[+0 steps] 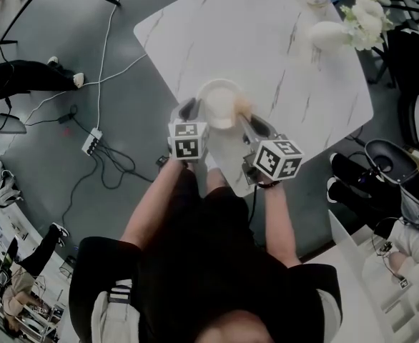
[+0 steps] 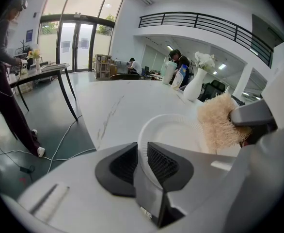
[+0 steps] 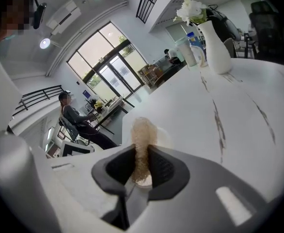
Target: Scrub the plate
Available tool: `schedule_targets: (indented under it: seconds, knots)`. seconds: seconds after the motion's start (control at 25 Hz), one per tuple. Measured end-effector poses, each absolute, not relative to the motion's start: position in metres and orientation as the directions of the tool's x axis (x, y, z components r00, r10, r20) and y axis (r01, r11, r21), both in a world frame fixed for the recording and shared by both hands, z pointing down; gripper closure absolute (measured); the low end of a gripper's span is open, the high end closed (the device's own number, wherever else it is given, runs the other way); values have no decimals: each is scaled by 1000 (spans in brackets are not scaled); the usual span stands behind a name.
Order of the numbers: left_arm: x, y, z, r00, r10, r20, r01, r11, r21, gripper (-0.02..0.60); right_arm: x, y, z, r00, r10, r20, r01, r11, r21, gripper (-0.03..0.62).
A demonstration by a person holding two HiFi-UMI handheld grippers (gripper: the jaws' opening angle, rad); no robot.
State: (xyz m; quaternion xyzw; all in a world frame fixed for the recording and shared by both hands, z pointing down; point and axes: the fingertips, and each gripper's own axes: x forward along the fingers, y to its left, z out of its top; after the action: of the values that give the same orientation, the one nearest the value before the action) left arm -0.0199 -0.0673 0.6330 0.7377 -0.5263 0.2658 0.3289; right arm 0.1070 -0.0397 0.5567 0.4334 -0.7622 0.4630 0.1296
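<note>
Left gripper [image 2: 142, 155]: jaws pinch the near rim of the round white paper plate [image 2: 173, 132]. I see the plate at the centre of the head view, by the lower edge of the white marble-veined bench [image 1: 267, 41]. Right gripper [image 3: 142, 161]: jaws clamped on a tan fibrous scrubbing pad [image 3: 143, 132]. In the left gripper view the pad sits at the plate's right rim, centre right of frame. White vase with white flowers [image 1: 329, 34] stands upper right in the head view.
</note>
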Motion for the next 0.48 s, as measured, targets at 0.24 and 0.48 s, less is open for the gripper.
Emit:
schedule_targets:
  seconds: [0.24, 0.48]
  knots:
    - [-19, -67, 634, 309, -604, 735, -950, -232, 209, 511, 92, -39, 551, -607, -536, 587, -774, 229, -591, 526]
    - [-19, -68, 633, 311, -603, 735, -949, -234, 210, 511, 68, -31, 552, -639, -514, 573, -752, 259, -606, 526]
